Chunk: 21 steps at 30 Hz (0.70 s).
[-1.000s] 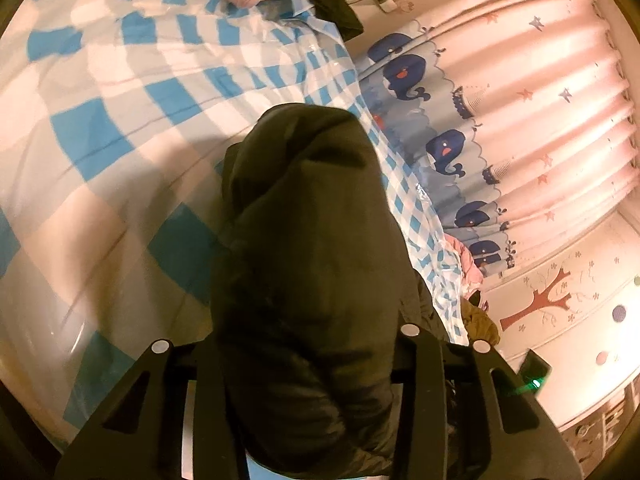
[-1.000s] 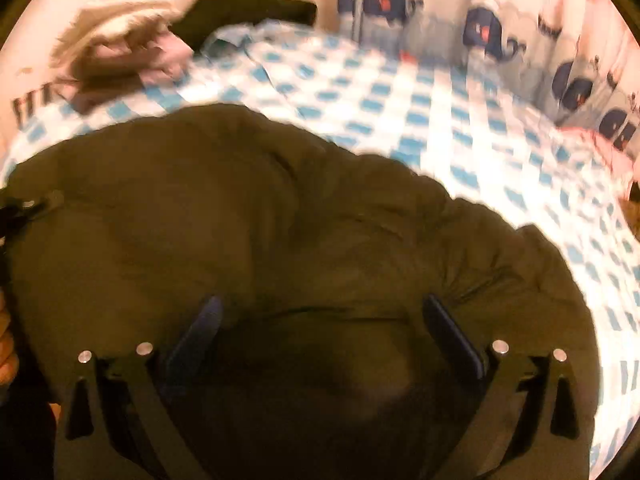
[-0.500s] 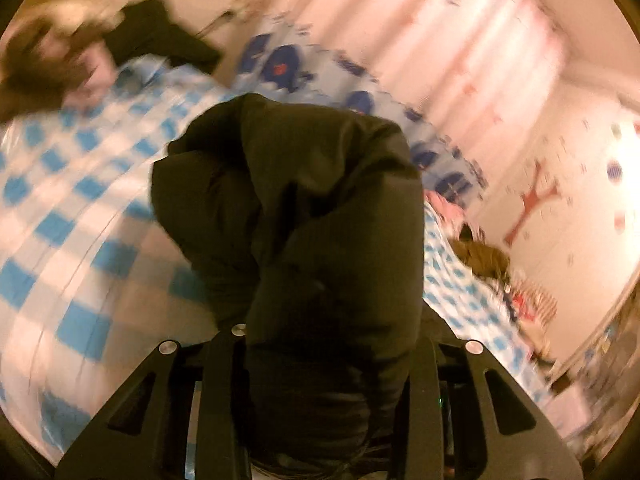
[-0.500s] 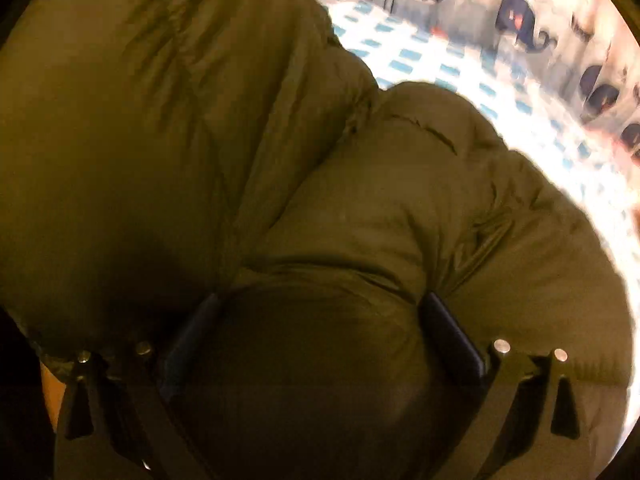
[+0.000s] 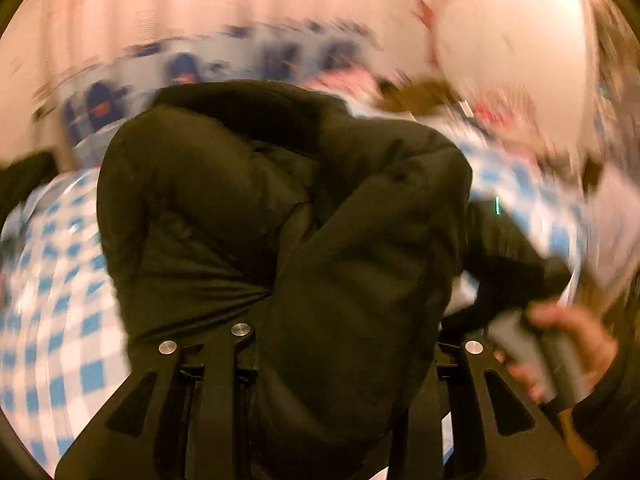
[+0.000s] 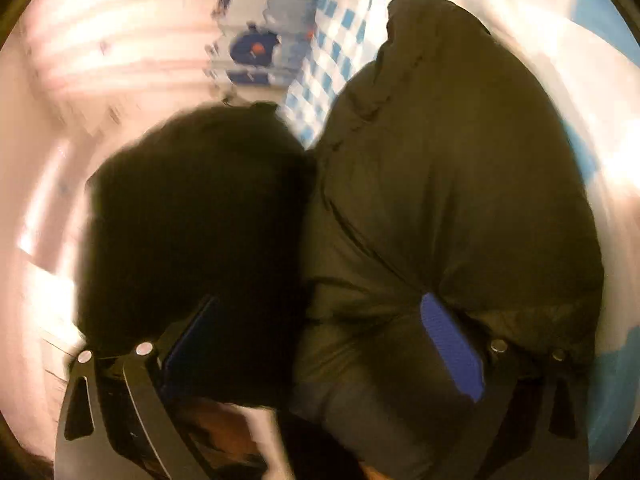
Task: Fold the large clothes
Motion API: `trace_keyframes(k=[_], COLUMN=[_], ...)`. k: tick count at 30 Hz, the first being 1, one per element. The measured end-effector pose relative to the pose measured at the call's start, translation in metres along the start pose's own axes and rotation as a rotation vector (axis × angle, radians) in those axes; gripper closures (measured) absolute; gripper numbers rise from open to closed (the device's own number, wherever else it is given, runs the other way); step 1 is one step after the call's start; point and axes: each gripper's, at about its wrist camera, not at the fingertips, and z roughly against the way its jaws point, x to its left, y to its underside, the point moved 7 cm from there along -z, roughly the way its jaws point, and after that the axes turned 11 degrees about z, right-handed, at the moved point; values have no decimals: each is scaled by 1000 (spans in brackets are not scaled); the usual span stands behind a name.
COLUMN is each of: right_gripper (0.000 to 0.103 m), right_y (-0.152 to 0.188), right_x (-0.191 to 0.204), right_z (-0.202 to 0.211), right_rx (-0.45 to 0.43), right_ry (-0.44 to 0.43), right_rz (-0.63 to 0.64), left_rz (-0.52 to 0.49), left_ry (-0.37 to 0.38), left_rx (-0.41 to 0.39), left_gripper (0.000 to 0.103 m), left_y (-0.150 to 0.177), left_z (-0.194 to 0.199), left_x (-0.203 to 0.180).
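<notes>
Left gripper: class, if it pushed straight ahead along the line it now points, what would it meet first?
The dark padded jacket. The left gripper already has a bundle of it between its jaws, filling the view ahead. The blue checked bedsheet lies beyond; depth is unclear in the blur.

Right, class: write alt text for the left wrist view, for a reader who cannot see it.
A bulky dark padded jacket fills the blurred frame, pinched in the left claw above a blue-and-white checked bedspread. At lower right, a hand grips a grey handle.

Blue/white checked bedsheet [image 5: 60,264], pink curtain [image 5: 120,12] w/ blue whale border [image 6: 256,46], all blurred.
</notes>
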Motion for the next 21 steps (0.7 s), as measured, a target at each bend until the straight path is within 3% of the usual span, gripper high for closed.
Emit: trace_keyframes(k=[3, 4, 9, 11, 12, 13, 15, 17, 19, 20, 21], right_gripper=[7, 7, 7, 7, 7, 7, 7, 7, 7, 7, 7], right_y=[-19, -24, -41, -56, -68, -75, -87, -101, -99, -106, -89], right_x=[-10, -15, -31, -18, 1, 20, 55, 79, 74, 59, 44], right_z=[47, 57, 80, 93, 103, 105, 98, 53, 7, -9, -9], right_rx=[-194, -217, -197, -230, -269, -290, -283, -135, 53, 106, 137], right_ry=[-235, -244, -110, 65, 201, 278, 313, 406, 611, 766, 869], right_rz=[-139, -143, -85, 40, 180, 281, 424, 532, 618, 646, 659], left_rz=[-144, -184, -426, -477, -472, -466, -468, -478, -486, -484, -482], left_ry=[-23, -31, -137, -170, -166, -159, -154, -163, -176, -179, -176], left_rx=[71, 93, 179, 190, 196, 203, 212, 215, 205, 204, 208], left_gripper=[74, 74, 58, 57, 57, 57, 57, 56, 54, 52, 51], left_y=[17, 22, 56, 65, 67, 69, 71, 74, 76, 72, 72], left_z=[-34, -43, -74, -79, -79, -79, -81, -80, -77, -82, -77], left_x=[-40, -50, -93, -99, -101, -100, -100, -104, -106, -99, -99])
